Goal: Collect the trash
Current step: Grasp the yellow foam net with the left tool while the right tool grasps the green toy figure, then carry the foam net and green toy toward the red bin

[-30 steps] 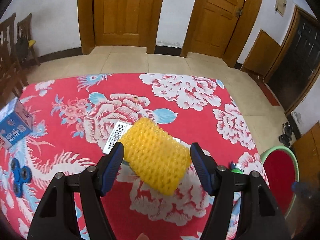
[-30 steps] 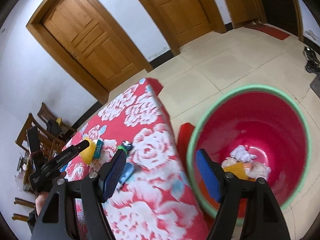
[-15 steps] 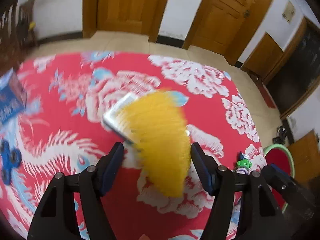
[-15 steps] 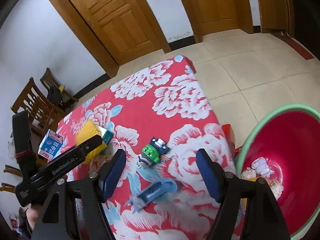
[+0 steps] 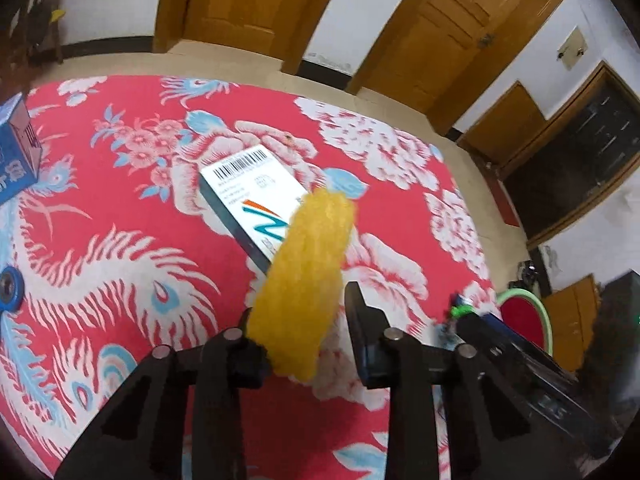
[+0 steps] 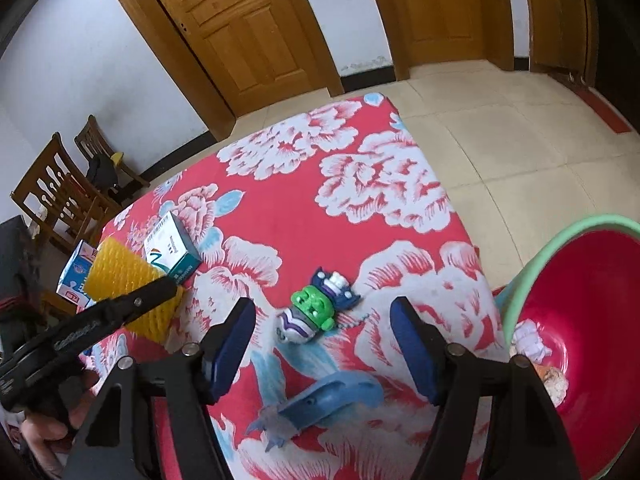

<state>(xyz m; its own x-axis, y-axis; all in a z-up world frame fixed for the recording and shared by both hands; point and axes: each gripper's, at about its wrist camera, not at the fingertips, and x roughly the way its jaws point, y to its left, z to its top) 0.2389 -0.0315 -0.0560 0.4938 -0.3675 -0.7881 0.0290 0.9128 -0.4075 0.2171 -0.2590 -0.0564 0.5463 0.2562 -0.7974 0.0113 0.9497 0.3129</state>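
My left gripper (image 5: 304, 312) is shut on a yellow foam net sleeve (image 5: 312, 264), squeezed flat between the jaws and lifted above the red flowered tablecloth (image 5: 120, 248). It also shows in the right wrist view (image 6: 124, 280), held by the left gripper (image 6: 160, 292). My right gripper (image 6: 322, 332) is open and empty, above a green and blue toy figure (image 6: 316, 308). The red bin with a green rim (image 6: 580, 320) stands on the floor to the right of the table, with crumpled trash (image 6: 528, 340) inside.
A white and teal box with a barcode (image 5: 248, 192) lies on the cloth under the sleeve. A blue carton (image 5: 16, 156) and a blue fidget spinner (image 5: 8, 284) are at the left. A blue plastic toy (image 6: 320, 400) lies near the front edge. Wooden chairs (image 6: 60, 192) stand beyond the table.
My left gripper has closed on the yellow foam sleeve and lifted it off the box. My right gripper has swung from over the bin to over the table by the toy figure.
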